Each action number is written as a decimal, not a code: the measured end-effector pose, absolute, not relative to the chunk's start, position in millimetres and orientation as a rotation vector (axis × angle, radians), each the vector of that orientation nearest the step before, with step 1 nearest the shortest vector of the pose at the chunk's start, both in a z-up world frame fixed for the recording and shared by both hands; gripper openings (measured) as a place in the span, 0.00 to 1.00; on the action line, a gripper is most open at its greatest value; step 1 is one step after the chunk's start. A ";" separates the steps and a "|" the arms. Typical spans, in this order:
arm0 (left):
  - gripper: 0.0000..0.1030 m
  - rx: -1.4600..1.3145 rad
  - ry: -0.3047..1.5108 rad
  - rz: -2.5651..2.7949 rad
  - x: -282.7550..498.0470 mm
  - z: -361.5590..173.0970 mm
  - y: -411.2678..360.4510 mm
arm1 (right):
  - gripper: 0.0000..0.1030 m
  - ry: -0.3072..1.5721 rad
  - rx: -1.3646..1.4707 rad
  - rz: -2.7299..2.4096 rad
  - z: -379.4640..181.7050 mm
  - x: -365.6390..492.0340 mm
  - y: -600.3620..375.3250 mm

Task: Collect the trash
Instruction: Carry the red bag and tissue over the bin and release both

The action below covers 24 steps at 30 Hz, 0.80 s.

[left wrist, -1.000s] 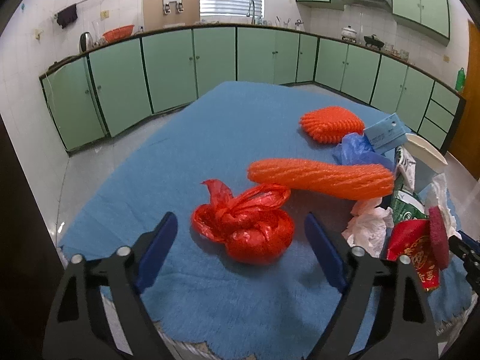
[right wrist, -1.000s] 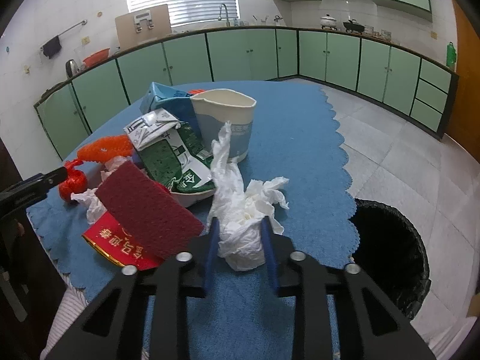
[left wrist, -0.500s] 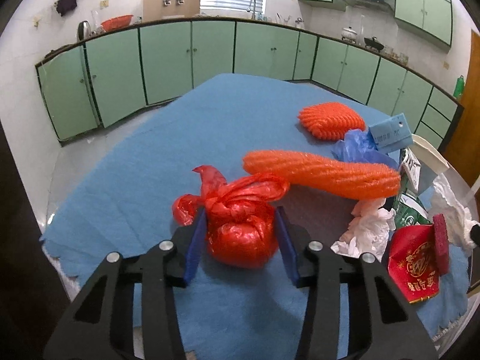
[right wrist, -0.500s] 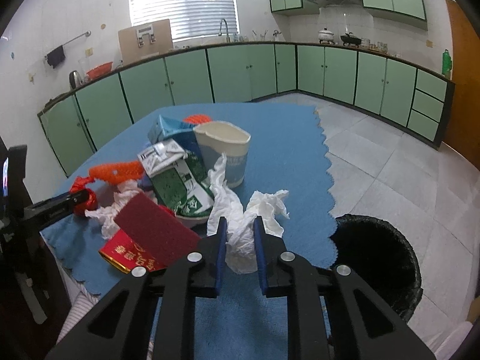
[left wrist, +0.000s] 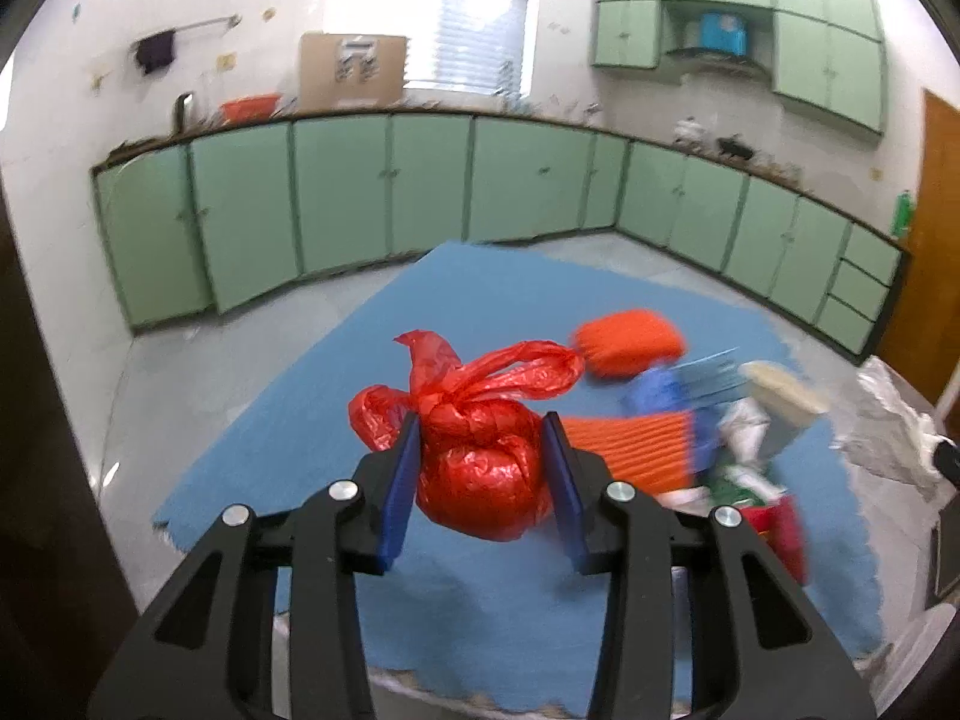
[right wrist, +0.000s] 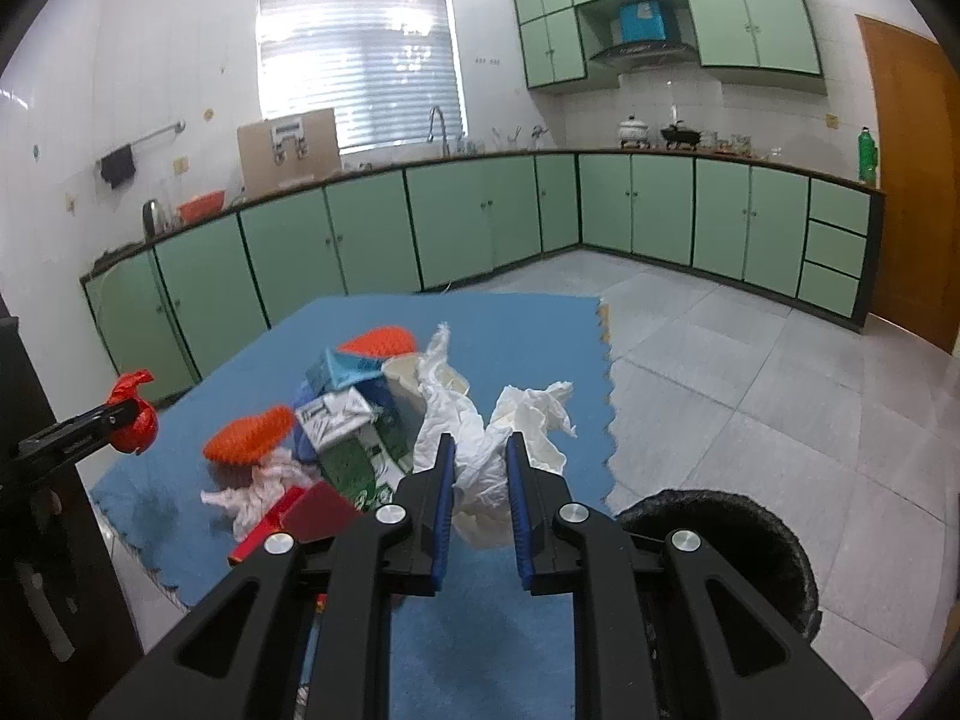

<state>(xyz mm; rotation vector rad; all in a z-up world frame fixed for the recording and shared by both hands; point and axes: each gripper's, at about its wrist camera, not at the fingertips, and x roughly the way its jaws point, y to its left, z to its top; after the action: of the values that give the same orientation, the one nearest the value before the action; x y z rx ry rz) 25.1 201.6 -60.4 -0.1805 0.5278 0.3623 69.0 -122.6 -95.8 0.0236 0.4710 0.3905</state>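
Fingers of the left gripper (left wrist: 480, 468) are closing on the knotted red bag (left wrist: 477, 468), its pads pressing both sides and holding it clear of the blue mat (left wrist: 288, 420). Right gripper (right wrist: 480, 498) is pinching the crumpled white tissue (right wrist: 486, 462), jaws nearly together. Black bin (right wrist: 720, 540) is standing on the floor just beside the mat's edge. Risk: the thin tissue is tearing or sliding free in transit; the slick bag may be squeezing out under its own weight.
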 end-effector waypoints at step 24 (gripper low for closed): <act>0.37 -0.075 0.538 -0.274 127.7 -67.5 -53.4 | 0.16 0.476 0.104 0.084 -111.2 75.5 -269.3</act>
<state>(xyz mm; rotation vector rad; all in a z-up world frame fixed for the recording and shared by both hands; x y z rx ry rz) 127.7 -53.4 -67.5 -0.0747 0.5375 -0.2738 75.5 -269.3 -111.2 0.1036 0.4760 0.0842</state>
